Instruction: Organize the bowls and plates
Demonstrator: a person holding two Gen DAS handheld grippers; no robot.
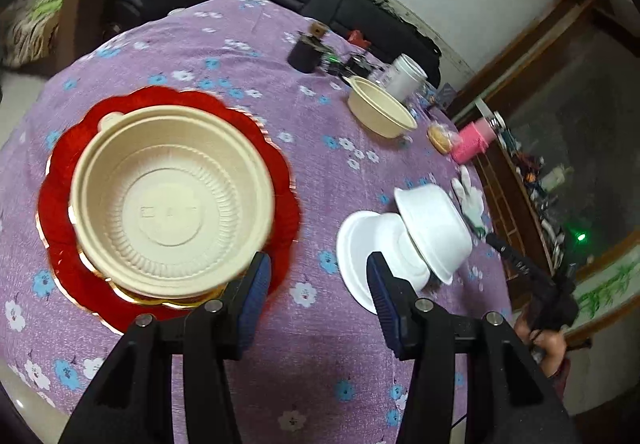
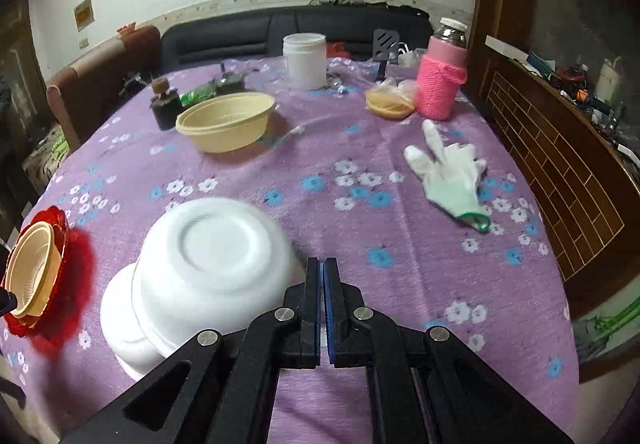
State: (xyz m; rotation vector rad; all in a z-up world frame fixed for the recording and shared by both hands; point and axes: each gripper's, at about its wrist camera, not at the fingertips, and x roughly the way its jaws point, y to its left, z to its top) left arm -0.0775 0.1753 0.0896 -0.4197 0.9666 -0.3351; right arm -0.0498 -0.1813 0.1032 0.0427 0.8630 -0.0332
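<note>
White bowl (image 2: pixel 212 264), inverted, is held clamped at its rim by the right gripper (image 2: pixel 323 308) for stacking; left gripper (image 1: pixel 316 296) is spread, empty.

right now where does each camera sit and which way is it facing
Left wrist: sits on the left gripper, looking down along its open fingers at the beige bowl on the red plate; the right gripper and its holder's hand show at right.
Right wrist: sits on the right gripper, jaws together, facing across the purple table toward the sofa; the upside-down white bowl lies beside its fingers.
Shared: both see the white bowl, the red plate stack, the far beige bowl and the glove.
</note>
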